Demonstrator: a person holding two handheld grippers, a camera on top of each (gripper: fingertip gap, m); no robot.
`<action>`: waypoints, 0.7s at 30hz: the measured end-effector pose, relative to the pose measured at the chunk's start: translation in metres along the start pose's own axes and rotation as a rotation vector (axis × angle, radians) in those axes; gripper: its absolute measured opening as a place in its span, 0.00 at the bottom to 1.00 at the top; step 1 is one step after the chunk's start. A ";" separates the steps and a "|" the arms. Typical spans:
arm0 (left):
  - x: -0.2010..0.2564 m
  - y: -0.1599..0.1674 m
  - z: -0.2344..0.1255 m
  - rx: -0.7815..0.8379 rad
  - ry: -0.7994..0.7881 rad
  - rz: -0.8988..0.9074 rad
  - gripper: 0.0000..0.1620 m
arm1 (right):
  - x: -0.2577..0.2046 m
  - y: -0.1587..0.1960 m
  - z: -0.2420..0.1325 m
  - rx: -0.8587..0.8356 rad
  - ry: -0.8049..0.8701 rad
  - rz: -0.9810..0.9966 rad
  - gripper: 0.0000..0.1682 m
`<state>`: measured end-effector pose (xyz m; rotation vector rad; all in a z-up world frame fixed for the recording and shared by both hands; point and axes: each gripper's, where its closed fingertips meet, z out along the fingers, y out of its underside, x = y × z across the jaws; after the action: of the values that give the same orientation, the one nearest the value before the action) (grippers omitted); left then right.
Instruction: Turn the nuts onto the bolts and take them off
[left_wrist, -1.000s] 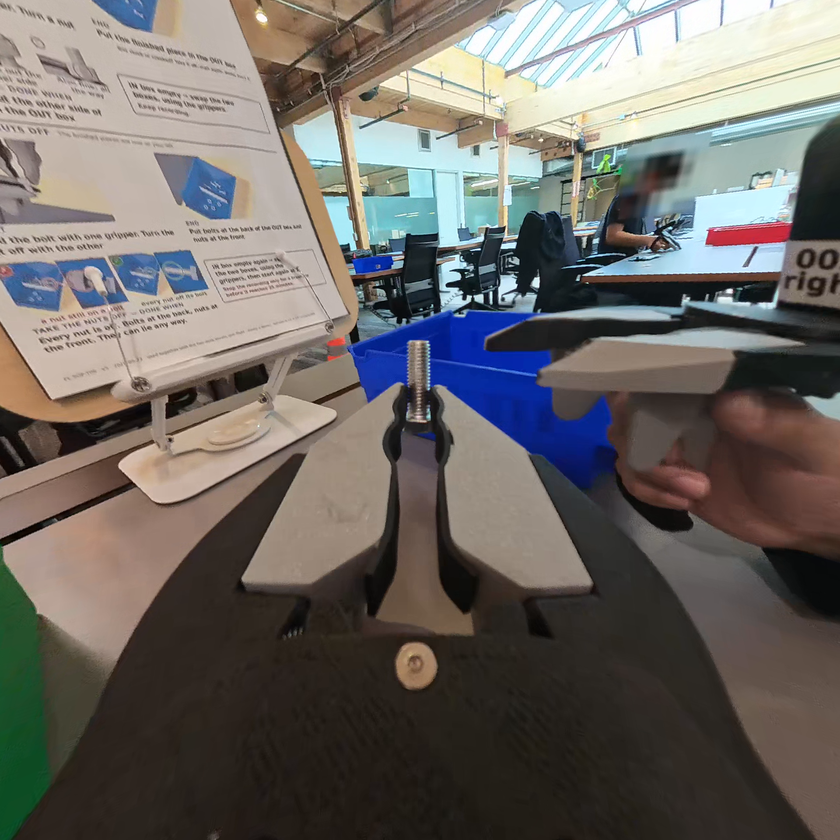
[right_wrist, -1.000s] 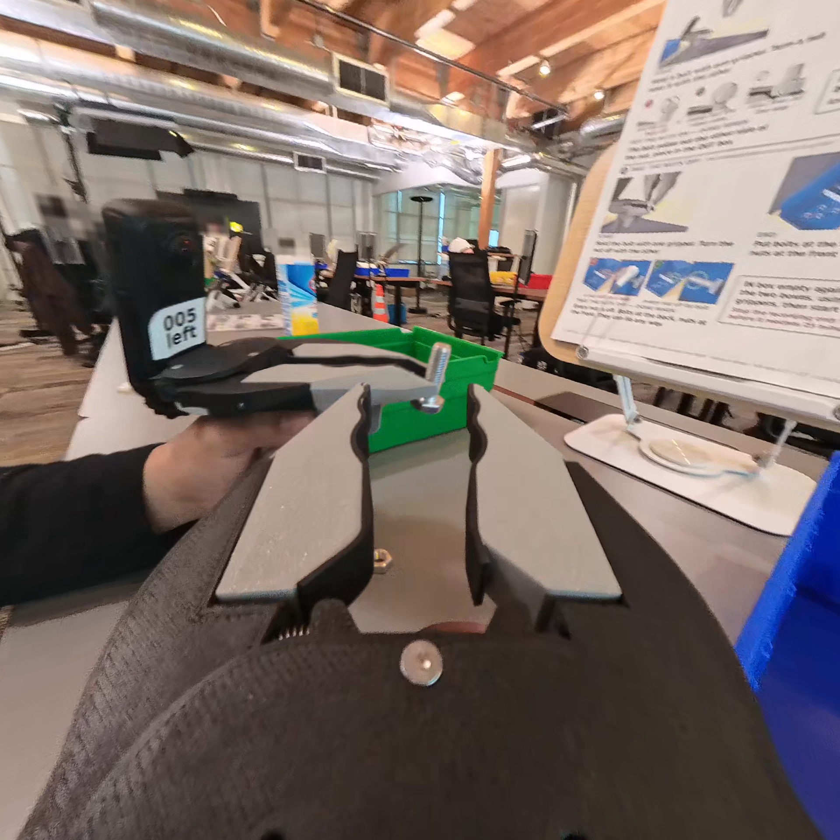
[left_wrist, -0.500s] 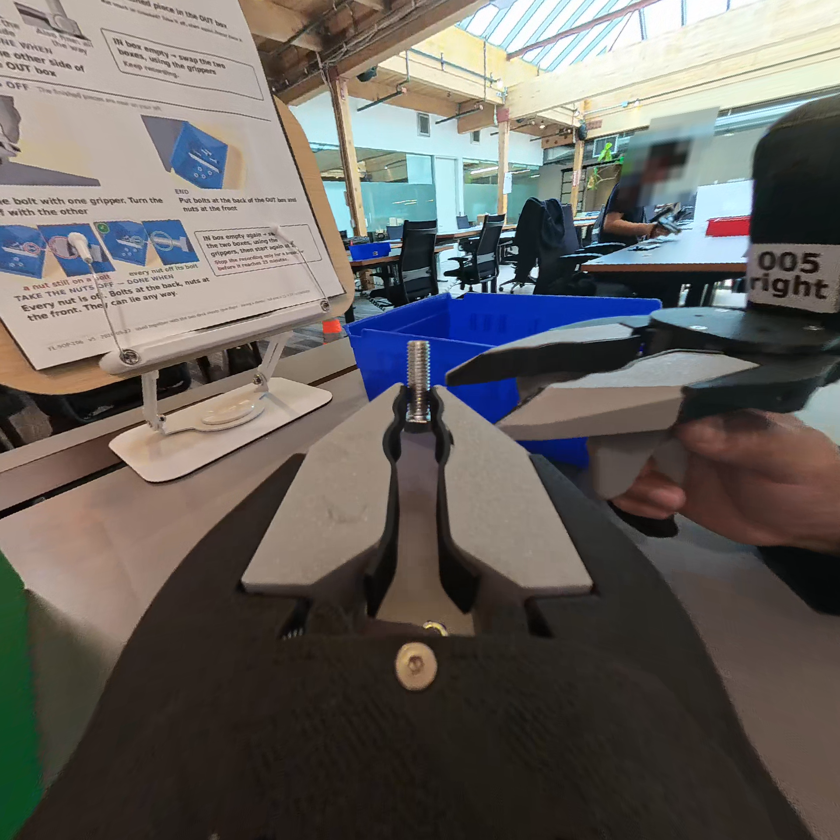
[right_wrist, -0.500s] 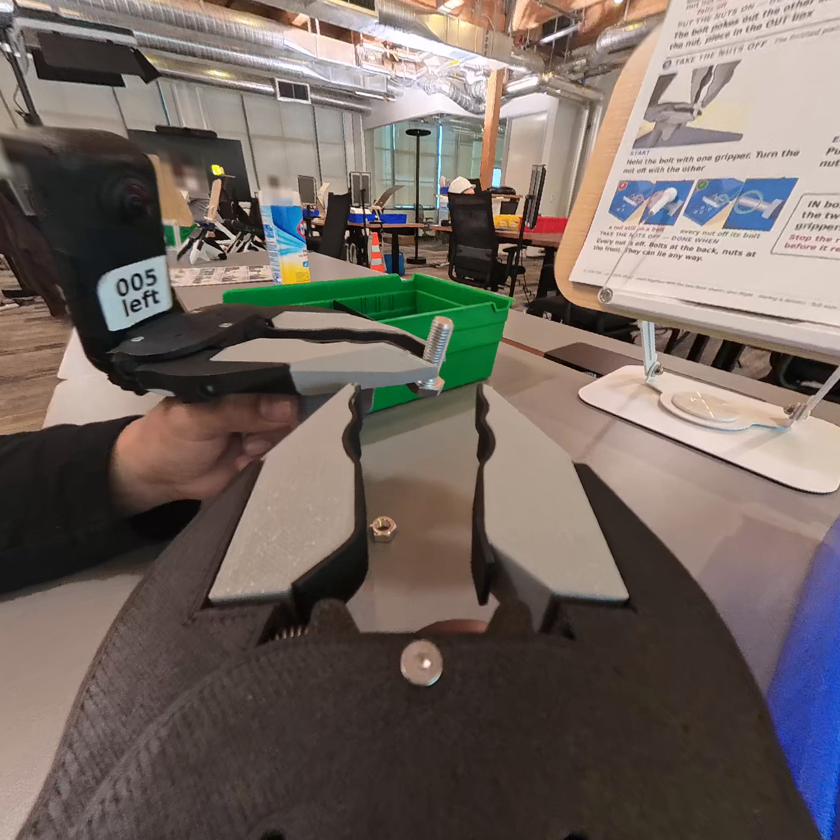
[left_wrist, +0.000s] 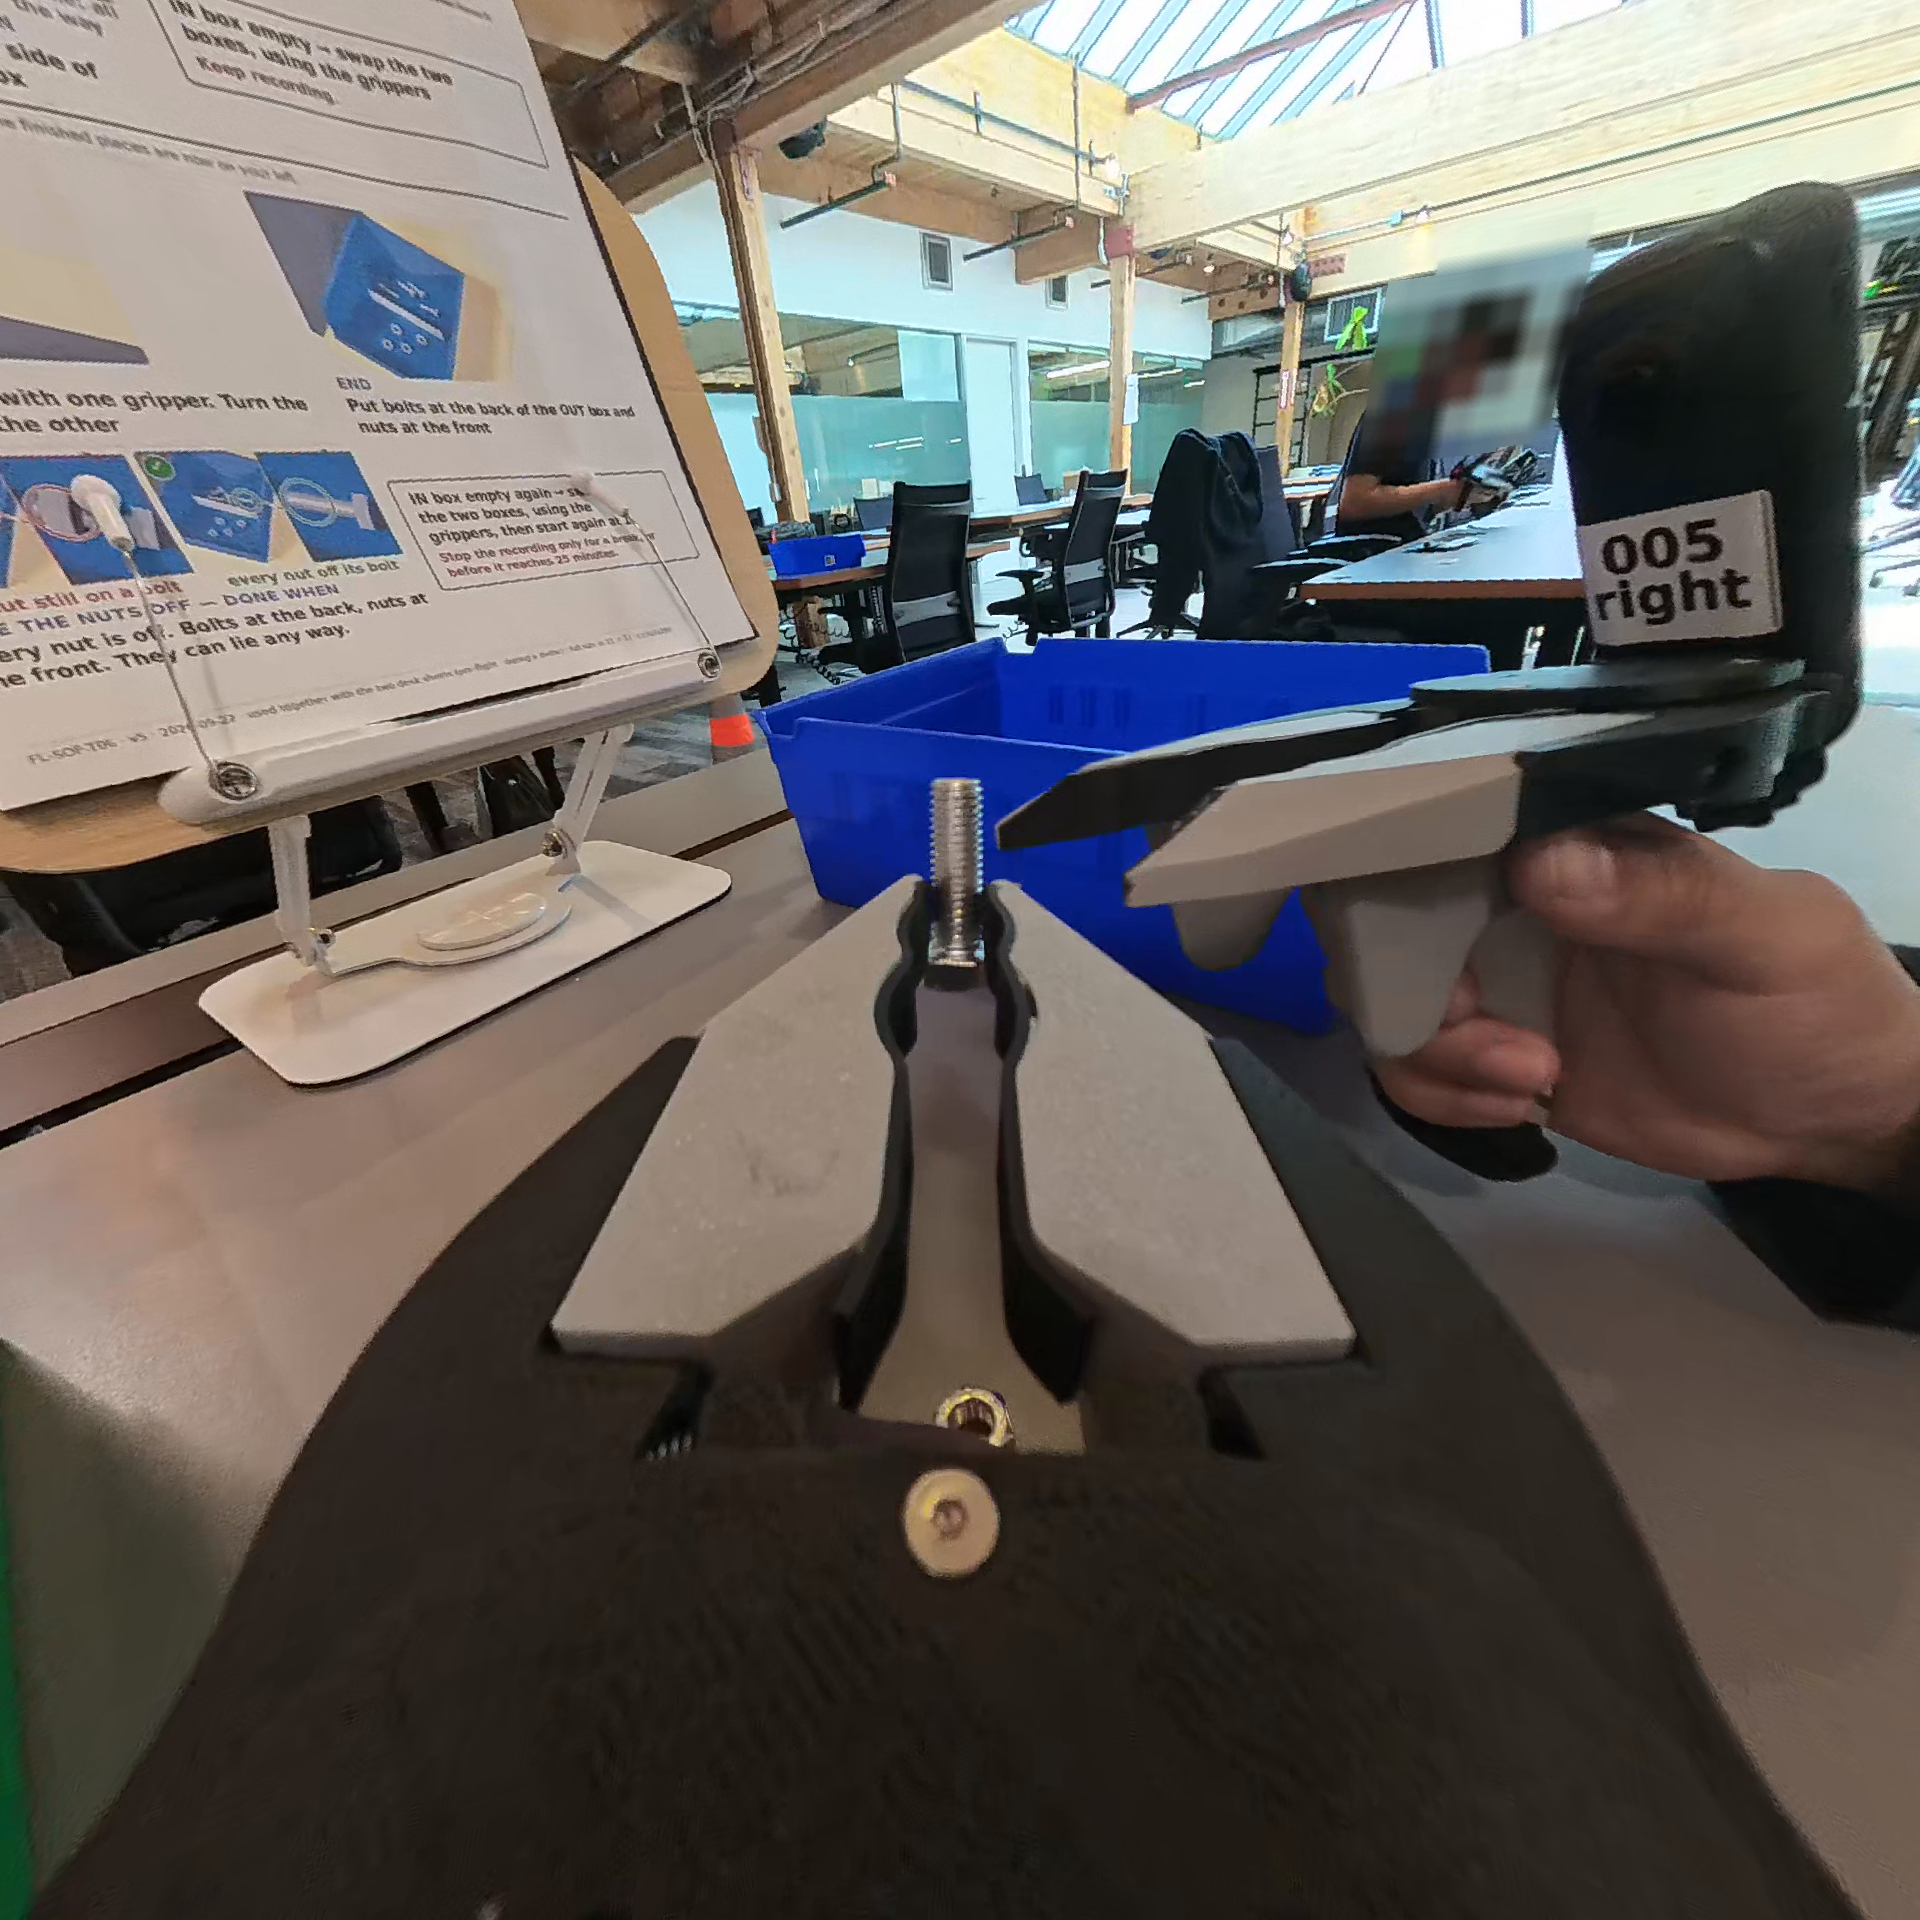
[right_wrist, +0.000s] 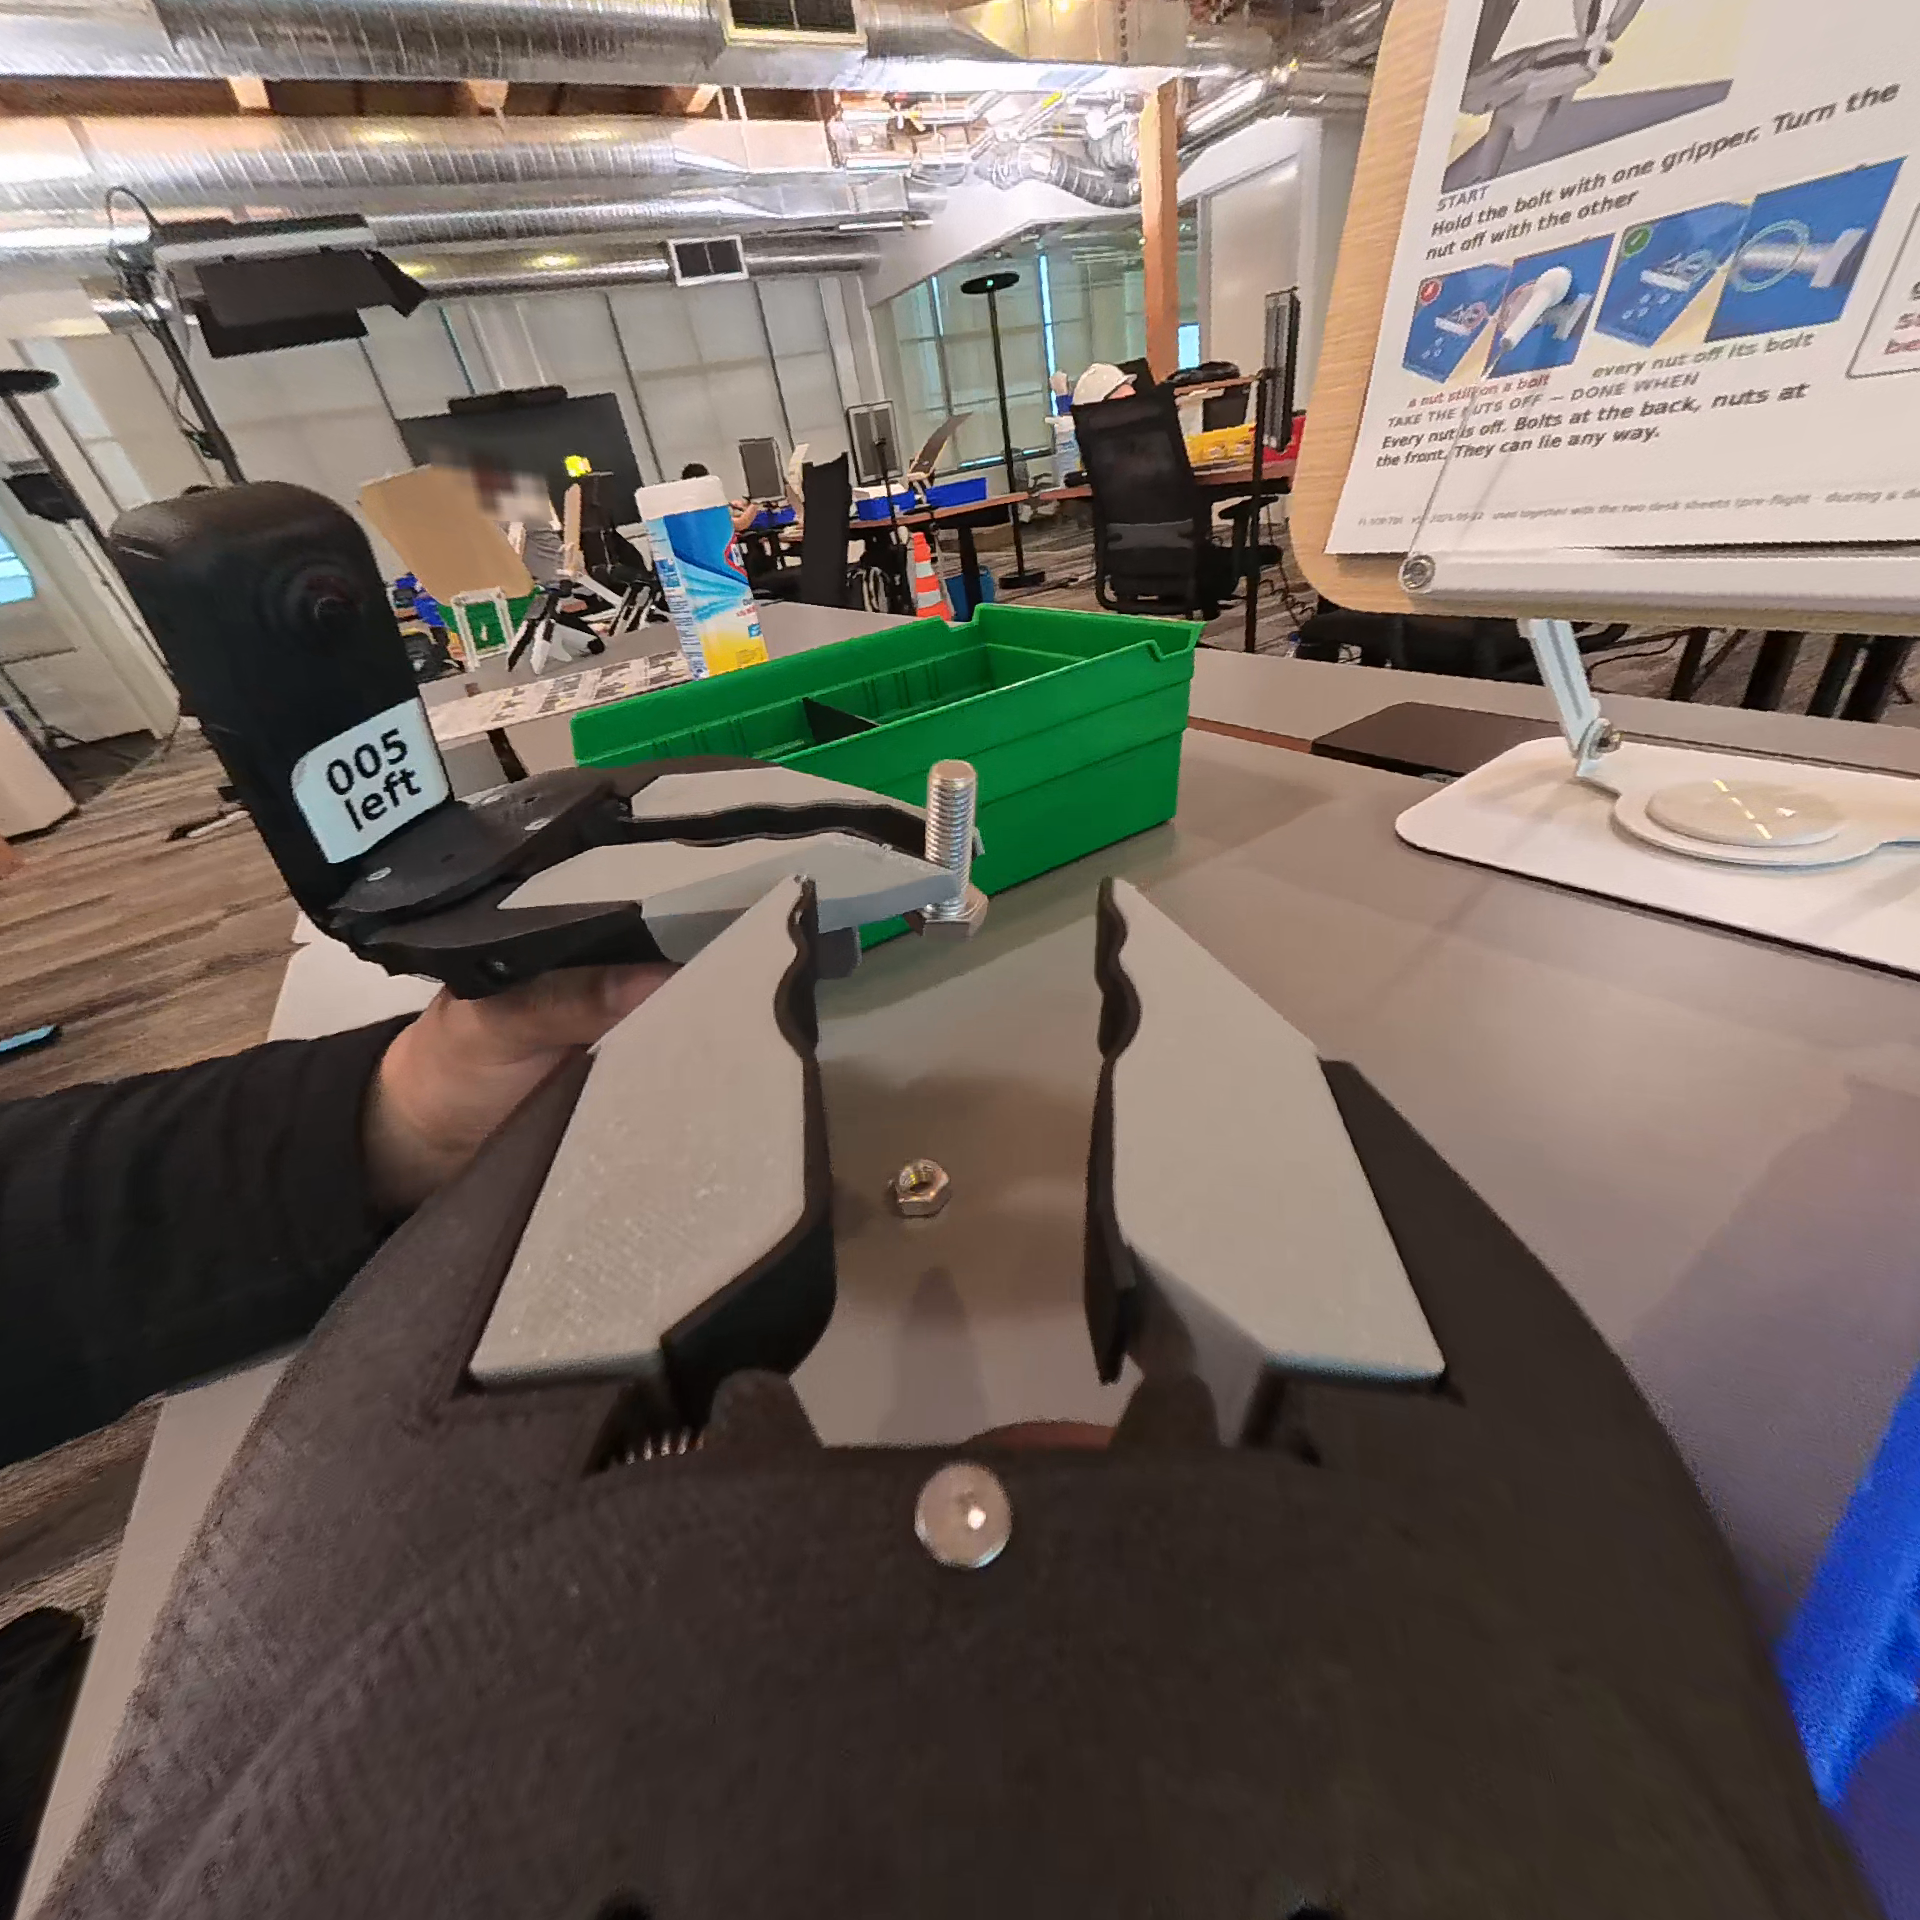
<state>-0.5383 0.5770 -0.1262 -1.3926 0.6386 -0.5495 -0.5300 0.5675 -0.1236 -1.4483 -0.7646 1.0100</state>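
Observation:
My left gripper (left_wrist: 954, 914) is shut on a silver bolt (left_wrist: 956, 862), held upright with its thread up and its head at the fingertips. The same gripper (right_wrist: 925, 883) and bolt (right_wrist: 951, 821) show in the right wrist view. A loose silver nut (right_wrist: 920, 1188) lies on the grey table between my right gripper's fingers, below them. It also shows in the left wrist view (left_wrist: 971, 1415). My right gripper (right_wrist: 951, 914) is open and empty, hovering above the table. It also shows in the left wrist view (left_wrist: 1070, 842), just right of the bolt.
A green bin (right_wrist: 935, 717) stands beyond the left gripper. A blue bin (left_wrist: 1039, 790) stands on the right behind the bolt. A white stand (left_wrist: 457, 935) with an instruction sheet (left_wrist: 291, 395) is at the back. A wipes canister (right_wrist: 701, 582) stands far off. The tips of both grippers are at nearly the same place. Left tips and right tips are each some 12 cm from the loose silver nut (right_wrist: 920, 1188). Seen from the left wrist view (left_wrist: 978, 1428) as well.
The right gripper has tilted down and come closer to the bolt, so the nut on the table now shows midway between its fingers. The left gripper still holds the bolt.

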 end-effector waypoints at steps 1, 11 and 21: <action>0.000 0.000 0.000 0.003 0.002 -0.009 0.04 | -0.001 0.000 0.000 -0.002 -0.007 -0.001 0.29; 0.007 0.002 0.000 0.000 0.073 -0.039 0.04 | -0.004 -0.004 0.002 0.011 -0.023 0.011 0.29; 0.026 0.006 0.002 -0.013 0.130 0.058 0.04 | -0.007 -0.006 0.001 0.012 -0.060 0.039 0.04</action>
<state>-0.5178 0.5612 -0.1338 -1.3538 0.7863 -0.5935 -0.5338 0.5626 -0.1168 -1.4329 -0.7753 1.0898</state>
